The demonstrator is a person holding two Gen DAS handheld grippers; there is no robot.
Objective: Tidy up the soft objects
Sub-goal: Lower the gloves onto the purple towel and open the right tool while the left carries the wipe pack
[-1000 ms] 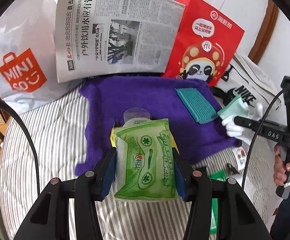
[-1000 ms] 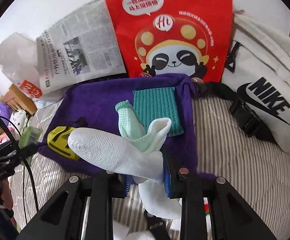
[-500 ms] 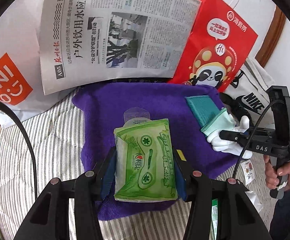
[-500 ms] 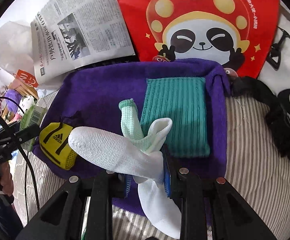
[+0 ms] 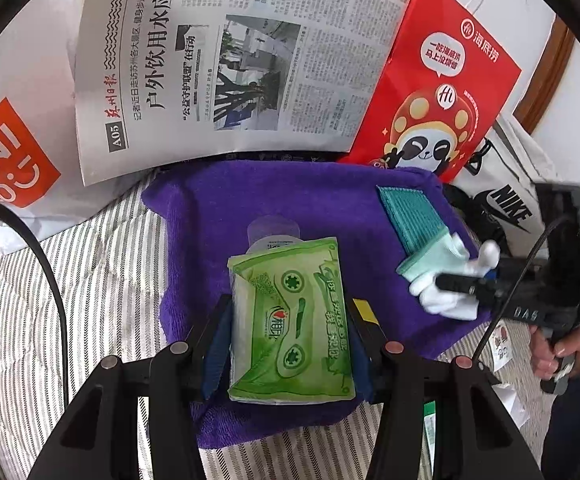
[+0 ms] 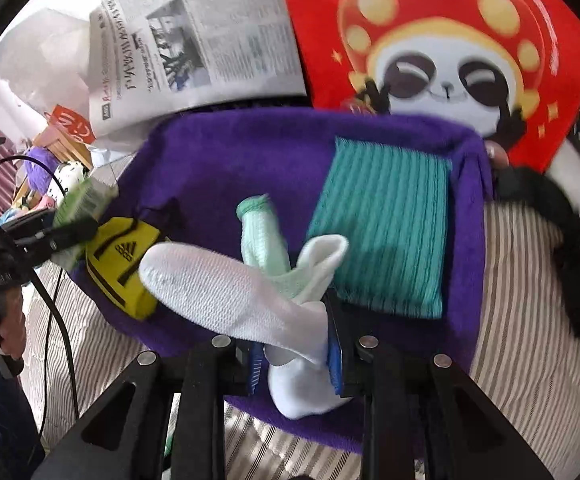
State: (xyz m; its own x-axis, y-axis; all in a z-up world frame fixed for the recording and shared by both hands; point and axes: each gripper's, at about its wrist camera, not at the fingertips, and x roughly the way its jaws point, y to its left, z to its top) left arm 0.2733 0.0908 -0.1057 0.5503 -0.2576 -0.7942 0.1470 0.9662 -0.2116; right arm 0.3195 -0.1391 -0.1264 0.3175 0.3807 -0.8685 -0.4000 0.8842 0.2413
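Holding: left gripper clamped on green wipes pack, pads pressed into both long sides; right gripper pinched on white sock at mid-length, mint cuff and toe flopping free ahead of the jaws.
Landmark: purple towel, spread on striped bedding.
Wipes pack position: over the near half of the purple towel, apparently not yet resting on it.
Sock position: over the near middle of the purple towel, just beside teal ribbed cloth, which lies flat toward the far right corner.
Yellow pouch: on the near left edge of the purple towel, partly under the sock toe in the right wrist view.
Risk 1: loose sock ends likely to drape over teal cloth or yellow pouch on release; cause, grip at one point on limp fabric.
Risk 2: wipes pack may slide or bulge out of the pads; cause, slick film wrapper, soft contents.
Risk 3: possible crowding of the two grippers above the same towel; cause, close working space and trailing cables.
Risk 4: towel may drag or bunch if a finger catches the pile.
Writing, red paper bag behind the towel: "Hi", panda figure, Chinese characters.
Writing, white bag right of the towel: "NIKE".
Writing, plastic bag left of the towel: partial "MINISO".
Writing, newspaper behind the towel: "A05", Chinese headline.
Writing, yellow pouch: adidas logo.
Writing, wipes pack: Chinese text, not legible.
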